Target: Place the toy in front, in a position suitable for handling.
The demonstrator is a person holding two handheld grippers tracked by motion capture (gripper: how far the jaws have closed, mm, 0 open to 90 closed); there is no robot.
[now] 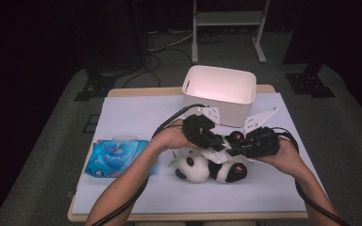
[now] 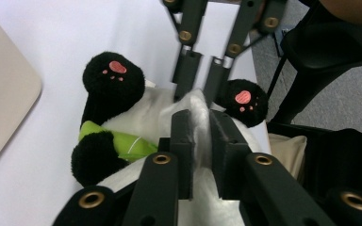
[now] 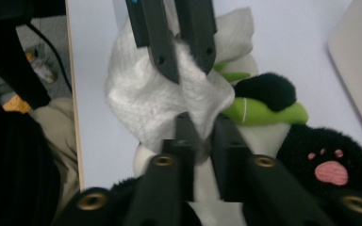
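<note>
Both the left gripper (image 1: 215, 142) and right gripper (image 1: 234, 147) are clamped on a wipe (image 1: 217, 155) over the panda (image 1: 209, 169); bin (image 1: 219, 94) behind it, wipes pack (image 1: 114, 158) left.

table (image 1: 122, 106): white cover | on it: white bin (image 1: 219, 94), panda toy (image 1: 209, 169), wipes pack (image 1: 113, 157)

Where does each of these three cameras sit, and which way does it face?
High view: above the person's side, looking down on the white-covered table; forearms, both hands.
Left gripper view: rides the left gripper, facing the black-and-white plush panda.
Right gripper view: rides the right gripper.
Both gripper views share the white wet wipe.
</note>
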